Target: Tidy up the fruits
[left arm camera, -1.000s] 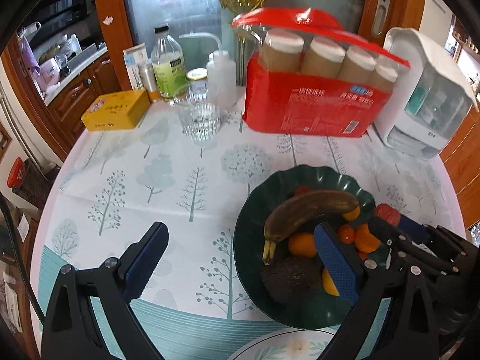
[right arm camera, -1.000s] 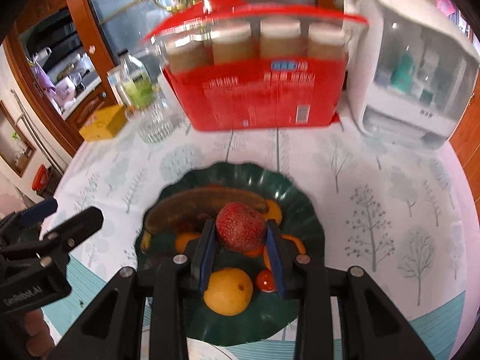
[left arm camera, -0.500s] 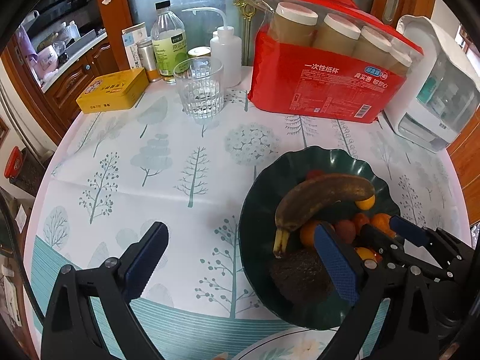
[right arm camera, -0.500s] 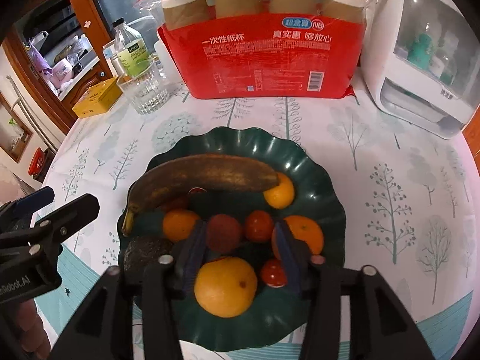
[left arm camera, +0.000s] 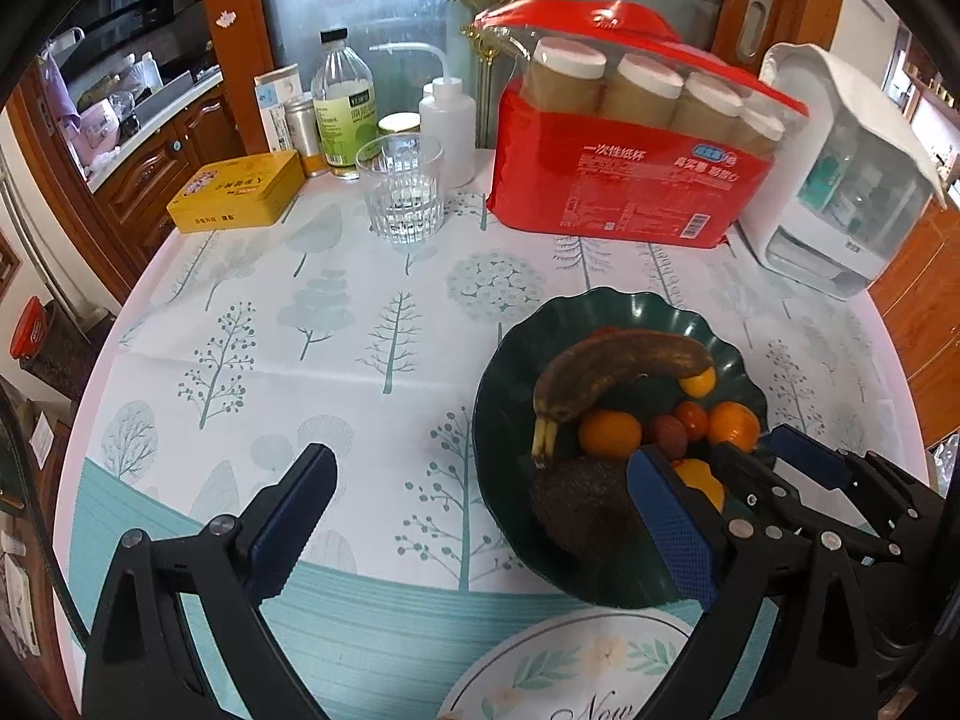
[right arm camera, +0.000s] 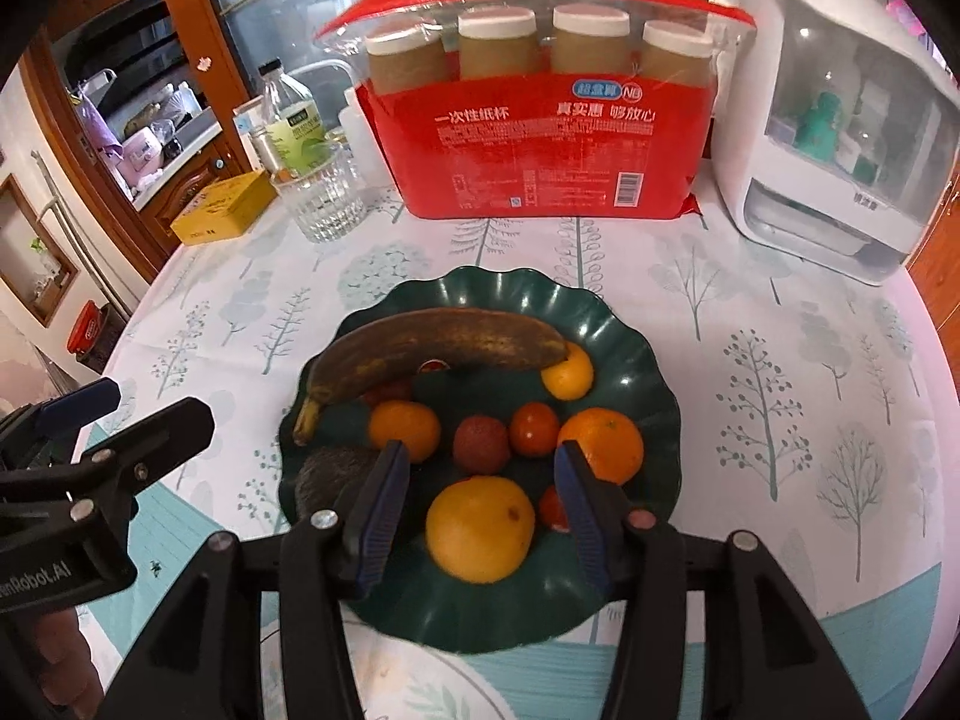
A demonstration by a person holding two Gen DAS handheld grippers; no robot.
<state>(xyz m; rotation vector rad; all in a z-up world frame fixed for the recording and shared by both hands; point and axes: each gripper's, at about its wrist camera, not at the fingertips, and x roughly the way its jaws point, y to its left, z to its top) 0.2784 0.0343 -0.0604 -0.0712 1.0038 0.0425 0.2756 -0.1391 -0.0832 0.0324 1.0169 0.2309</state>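
Partly hidden: avocado (right arm camera: 327,474) behind right claw (right arm camera: 480,483) | both claws spread, empty | left claw (left arm camera: 480,516) | banana (right arm camera: 432,354) overlaps small fruit

Tablecloth (left arm camera: 288,324) left of bowl (left arm camera: 498,384) open.

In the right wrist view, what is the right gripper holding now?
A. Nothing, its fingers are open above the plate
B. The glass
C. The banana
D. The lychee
A: the right gripper stands open with nothing between its fingers, and the lychee lies on the green plate beyond them, near the banana.
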